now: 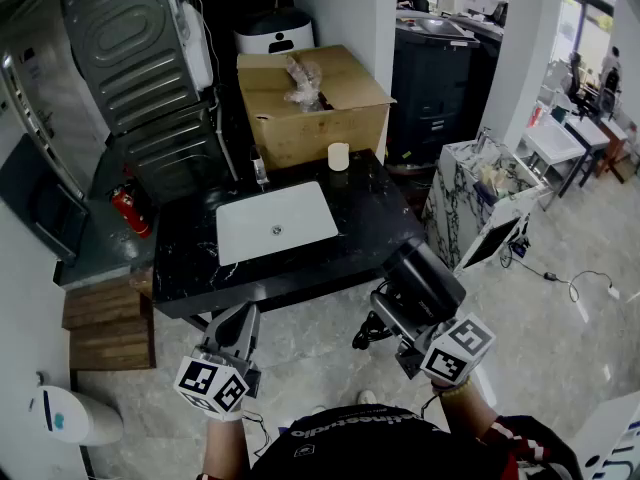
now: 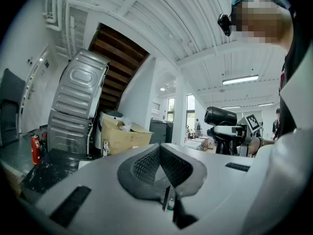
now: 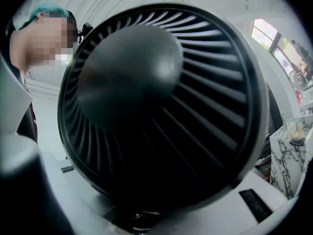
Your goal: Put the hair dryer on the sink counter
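In the head view, the right claw (image 1: 405, 326) grips a black hair dryer (image 1: 425, 283), held in the air just short of the near edge of the black marble counter (image 1: 385, 223). The counter's white sink basin (image 1: 275, 223) lies ahead and to that claw's left, and the left claw (image 1: 238, 318) hangs empty beside it, also short of the counter. In the left gripper view that claw's jaws are pressed together with nothing between them, and the hair dryer shows off to its right. In the right gripper view the dryer's finned rear grille fills the frame directly above the jaws, which stand wide around it.
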